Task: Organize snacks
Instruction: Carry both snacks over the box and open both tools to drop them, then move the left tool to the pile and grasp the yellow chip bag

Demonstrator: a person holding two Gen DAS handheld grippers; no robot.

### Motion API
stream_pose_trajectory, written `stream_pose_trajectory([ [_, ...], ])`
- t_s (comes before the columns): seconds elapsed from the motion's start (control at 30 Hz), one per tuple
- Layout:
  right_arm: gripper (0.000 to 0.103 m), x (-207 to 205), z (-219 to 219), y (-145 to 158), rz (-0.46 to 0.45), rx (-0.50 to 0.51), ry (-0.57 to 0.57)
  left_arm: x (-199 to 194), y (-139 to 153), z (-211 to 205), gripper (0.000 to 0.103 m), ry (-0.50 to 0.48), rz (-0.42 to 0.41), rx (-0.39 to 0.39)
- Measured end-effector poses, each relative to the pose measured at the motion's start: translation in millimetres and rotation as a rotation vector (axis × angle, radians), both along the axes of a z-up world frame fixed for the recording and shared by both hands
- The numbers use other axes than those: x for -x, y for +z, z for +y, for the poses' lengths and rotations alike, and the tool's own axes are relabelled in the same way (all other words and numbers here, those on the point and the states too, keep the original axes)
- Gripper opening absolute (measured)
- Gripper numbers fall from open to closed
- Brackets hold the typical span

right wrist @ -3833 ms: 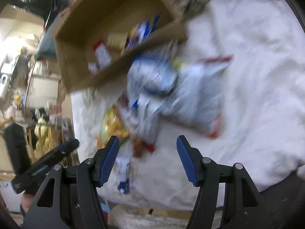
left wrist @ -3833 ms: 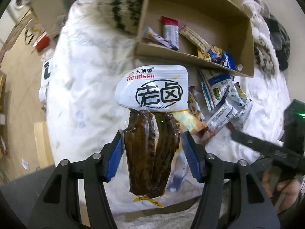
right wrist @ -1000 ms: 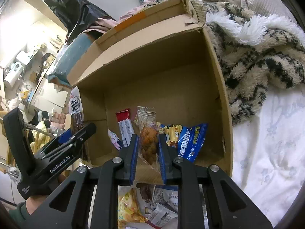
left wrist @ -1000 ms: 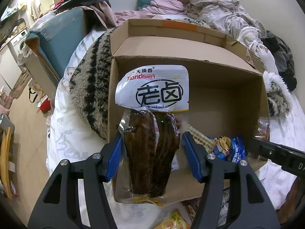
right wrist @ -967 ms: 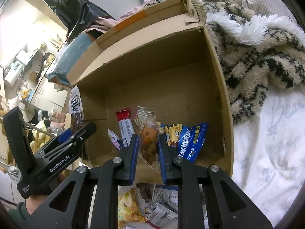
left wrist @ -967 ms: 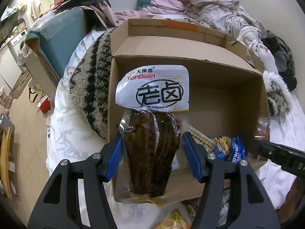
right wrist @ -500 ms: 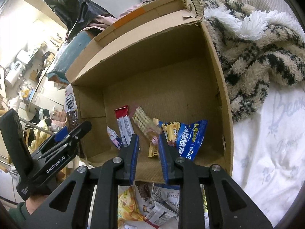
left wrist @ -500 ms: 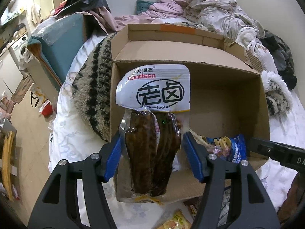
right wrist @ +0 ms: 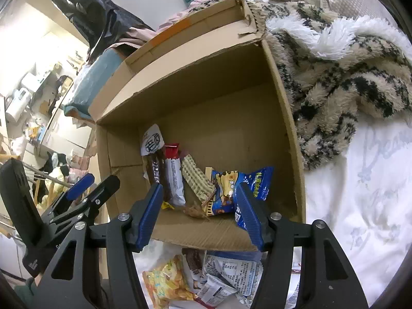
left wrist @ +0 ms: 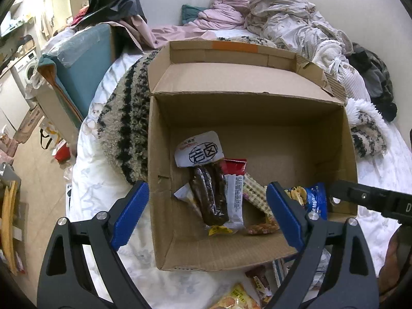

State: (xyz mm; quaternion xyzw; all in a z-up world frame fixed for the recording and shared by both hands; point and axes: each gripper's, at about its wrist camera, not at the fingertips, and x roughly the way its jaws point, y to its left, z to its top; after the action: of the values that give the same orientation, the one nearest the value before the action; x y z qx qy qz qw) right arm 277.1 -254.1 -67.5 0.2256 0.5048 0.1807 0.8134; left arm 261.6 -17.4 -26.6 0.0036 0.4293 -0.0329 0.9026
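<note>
On the floor of the cardboard box [left wrist: 332, 139], toward its left wall, lay the dark meat-snack packet [left wrist: 206, 180], flat, with its long axis running front to back: the white printed header pointed at the far wall and the yellow-tipped end at the near rim. Just beside it on the right, roughly parallel, was a red-and-white bar [left wrist: 234, 193], then a checked wafer pack [left wrist: 255, 195] angled across the floor, and a blue cookie bag [right wrist: 239, 188] nearest the right wall.

The left hand-held gripper [left wrist: 207, 216] hovered over the near rim with its jaws spread wide, having just been opening; nothing was between them. The right hand-held gripper [right wrist: 199, 213] also stood spread, its jaws likewise having just been opening, with no item clamped.

The box sat on a bed covered by a white sheet [right wrist: 365, 193], against a striped shaggy blanket [left wrist: 123, 128]. More snack packets [right wrist: 211, 278] lay loose on the sheet before the box.
</note>
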Motion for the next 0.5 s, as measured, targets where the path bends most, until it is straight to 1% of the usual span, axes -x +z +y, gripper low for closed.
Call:
stream_pose_trajectory([
  [0.17, 0.062, 5.3, -1.1, 7.7, -0.018, -0.013, -0.011, 9.6, 8.4, 6.0, 0.091, 0.014, -0.019, 0.001],
  [0.37, 0.062, 24.7, -1.4, 29.0, -0.07, -0.024, -0.016, 34.4, 24.1, 18.5, 0.09, 0.065, -0.068, 0.005],
  [0.4, 0.063, 28.6, -1.0, 31.8, -0.077, -0.02, -0.013, 39.6, 25.8, 20.0, 0.09, 0.065, -0.068, 0.012],
  [0.5, 0.07, 42.8, 0.9, 41.4, -0.105, 0.007, 0.004, 53.3, 27.8, 23.9, 0.09, 0.062, -0.043, 0.046],
])
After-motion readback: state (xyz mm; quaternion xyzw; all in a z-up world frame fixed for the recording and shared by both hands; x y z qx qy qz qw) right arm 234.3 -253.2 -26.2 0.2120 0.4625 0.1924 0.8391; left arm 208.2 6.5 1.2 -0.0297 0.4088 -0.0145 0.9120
